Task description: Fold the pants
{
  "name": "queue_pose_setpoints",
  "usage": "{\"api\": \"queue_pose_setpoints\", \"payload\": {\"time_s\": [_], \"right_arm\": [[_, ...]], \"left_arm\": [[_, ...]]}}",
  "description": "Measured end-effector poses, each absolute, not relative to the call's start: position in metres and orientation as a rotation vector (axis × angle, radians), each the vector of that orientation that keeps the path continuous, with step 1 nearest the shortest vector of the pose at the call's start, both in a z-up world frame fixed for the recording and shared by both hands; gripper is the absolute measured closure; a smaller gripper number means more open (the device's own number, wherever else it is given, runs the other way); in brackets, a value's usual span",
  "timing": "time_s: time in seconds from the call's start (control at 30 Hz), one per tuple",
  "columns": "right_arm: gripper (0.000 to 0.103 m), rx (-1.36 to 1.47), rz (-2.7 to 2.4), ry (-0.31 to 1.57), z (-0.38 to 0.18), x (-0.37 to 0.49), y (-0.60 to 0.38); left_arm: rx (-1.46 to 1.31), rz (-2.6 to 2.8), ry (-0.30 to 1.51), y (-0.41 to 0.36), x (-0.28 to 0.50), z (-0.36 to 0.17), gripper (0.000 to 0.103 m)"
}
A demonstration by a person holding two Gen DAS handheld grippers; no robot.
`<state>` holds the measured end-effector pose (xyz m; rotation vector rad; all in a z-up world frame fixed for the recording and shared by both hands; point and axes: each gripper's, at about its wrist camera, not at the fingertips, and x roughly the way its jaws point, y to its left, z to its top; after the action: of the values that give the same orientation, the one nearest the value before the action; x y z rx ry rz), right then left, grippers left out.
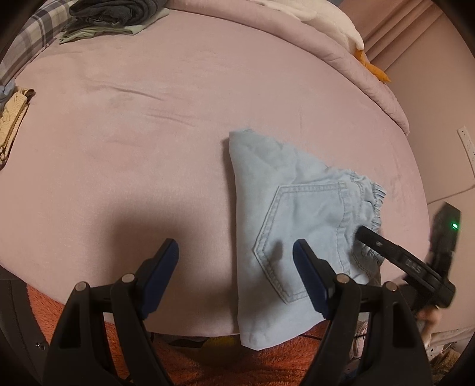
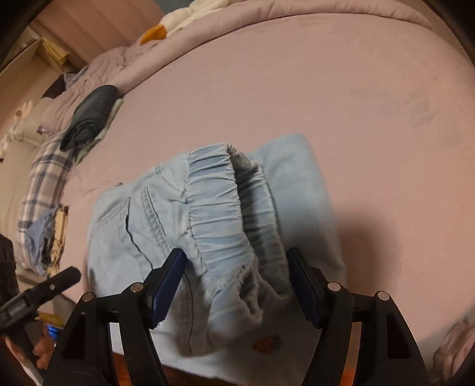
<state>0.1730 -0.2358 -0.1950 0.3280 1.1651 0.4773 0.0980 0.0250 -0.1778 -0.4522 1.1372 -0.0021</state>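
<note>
Light blue denim pants (image 1: pixel 285 213) lie folded on the pink bed (image 1: pixel 178 118), right at its front edge, back pocket up. My left gripper (image 1: pixel 236 261) is open and hovers low over the pants' left edge, its right finger (image 1: pixel 308 267) over the pocket, with nothing between the fingers. In the right wrist view the elastic waistband (image 2: pixel 219 213) bunches up between the open fingers of my right gripper (image 2: pixel 236 276), which straddle it without pinching. From the left wrist view, one right-gripper finger (image 1: pixel 386 246) pokes at the frayed waistband.
A stack of folded dark clothes (image 1: pixel 112 14) sits at the bed's far left corner beside a plaid cloth (image 1: pixel 38 32). A beige lace item (image 1: pixel 12 121) lies at the left edge. A rolled quilt (image 1: pixel 371 89) runs along the back. An orange rug (image 1: pixel 207 362) lies below the front edge.
</note>
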Motion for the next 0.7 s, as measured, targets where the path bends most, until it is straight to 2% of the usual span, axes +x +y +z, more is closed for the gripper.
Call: {"api": "queue_pose_setpoints", "payload": {"time_s": [0.03, 0.07, 0.1, 0.2, 0.37, 0.5, 0.57, 0.63, 0.7], "right_arm": [[0.034, 0.331, 0.489, 1.147, -0.194, 0.172, -0.235], [0.042, 0.340, 0.491, 1.139, -0.194, 0.171, -0.235], [0.058, 0.374, 0.516, 1.136, -0.194, 0.170, -0.235], [0.075, 0.420, 0.538, 1.125, -0.188, 0.158, -0.243], [0.076, 0.460, 0.513, 1.009, -0.143, 0.126, -0.257], [0.076, 0.428, 0.420, 0.993, -0.145, 0.118, -0.268], [0.076, 0.401, 0.348, 1.049, -0.165, 0.120, -0.267], [0.076, 0.385, 0.307, 1.091, -0.185, 0.123, -0.267], [0.076, 0.386, 0.294, 1.089, -0.194, 0.125, -0.267]], "left_arm": [[-0.451, -0.003, 1.132, 0.025, 0.097, -0.177, 0.024], [-0.451, -0.004, 1.126, 0.026, 0.097, -0.176, 0.024], [-0.450, -0.006, 1.119, 0.026, 0.097, -0.175, 0.024], [-0.446, -0.006, 1.110, 0.026, 0.100, -0.174, 0.024], [-0.419, -0.026, 1.099, 0.022, 0.108, -0.170, 0.024], [-0.375, -0.051, 1.070, 0.013, 0.120, -0.168, 0.027], [-0.377, -0.075, 1.063, 0.009, 0.128, -0.170, 0.036], [-0.369, -0.094, 1.080, 0.005, 0.140, -0.177, 0.051], [-0.350, -0.104, 1.105, 0.000, 0.153, -0.187, 0.059]]}}
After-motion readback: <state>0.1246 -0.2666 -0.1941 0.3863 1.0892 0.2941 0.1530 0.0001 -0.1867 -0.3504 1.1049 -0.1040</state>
